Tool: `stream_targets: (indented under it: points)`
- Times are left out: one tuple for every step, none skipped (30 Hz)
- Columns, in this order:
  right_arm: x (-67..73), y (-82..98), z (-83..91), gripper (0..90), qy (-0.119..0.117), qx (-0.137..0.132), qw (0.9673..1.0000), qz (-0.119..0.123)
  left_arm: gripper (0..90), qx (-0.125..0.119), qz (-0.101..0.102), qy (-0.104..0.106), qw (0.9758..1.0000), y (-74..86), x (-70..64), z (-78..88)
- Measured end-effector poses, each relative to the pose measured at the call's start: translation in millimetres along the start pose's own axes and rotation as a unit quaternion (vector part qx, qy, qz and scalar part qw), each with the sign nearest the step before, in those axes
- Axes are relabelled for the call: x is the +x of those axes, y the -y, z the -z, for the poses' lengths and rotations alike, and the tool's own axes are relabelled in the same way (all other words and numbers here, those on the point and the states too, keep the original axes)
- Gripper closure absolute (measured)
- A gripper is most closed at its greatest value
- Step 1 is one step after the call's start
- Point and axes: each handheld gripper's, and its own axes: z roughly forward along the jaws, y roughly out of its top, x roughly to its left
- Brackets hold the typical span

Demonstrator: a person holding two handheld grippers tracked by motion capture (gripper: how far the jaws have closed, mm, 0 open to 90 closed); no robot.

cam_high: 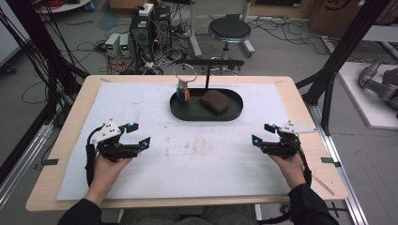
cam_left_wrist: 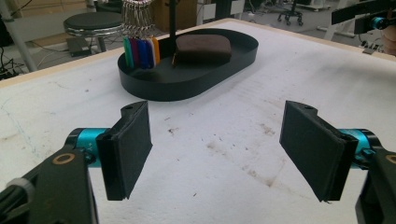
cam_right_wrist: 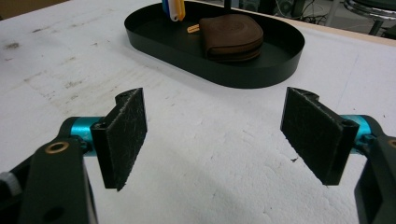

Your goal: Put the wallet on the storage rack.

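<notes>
Two hand-held grippers up, both empty: left hand-held gripper [cam_high: 135, 134] w/ jaws spread wide, right hand-held gripper [cam_high: 264, 133] same. Both hover low over the table [cam_high: 141, 101], near edge, well apart. One black oval tray [cam_high: 234, 115] lies ahead, centre-far, long axis running left-right. On it: one brown pouch [cam_high: 216, 101] on the right half, one bunch of coloured key tags [cam_high: 183, 93] on a ring at the left end, one upright post [cam_high: 207, 77] between them. Pouch looks approx. equally far from both; right slightly nearer, I'd judge. Next reach goes fwd and inward.
</notes>
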Motion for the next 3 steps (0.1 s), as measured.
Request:
stream_targets:
  points:
    - [-0.2,0.1,-0.1,23.1,0.000,0.000,1.0000,0.000,24.8,0.000,-0.001,0.001,1.0000,-0.1,-0.1,0.0]
    - [-0.3,0.1,-0.2,23.2,0.000,0.001,1.0000,0.001,24.8,0.001,-0.002,0.000,1.0000,-0.1,-0.2,0.3]
    - [-0.5,0.2,-0.6,23.2,0.001,0.001,1.0000,0.001,24.9,0.001,-0.003,0.000,1.0000,-0.1,-0.2,0.4]
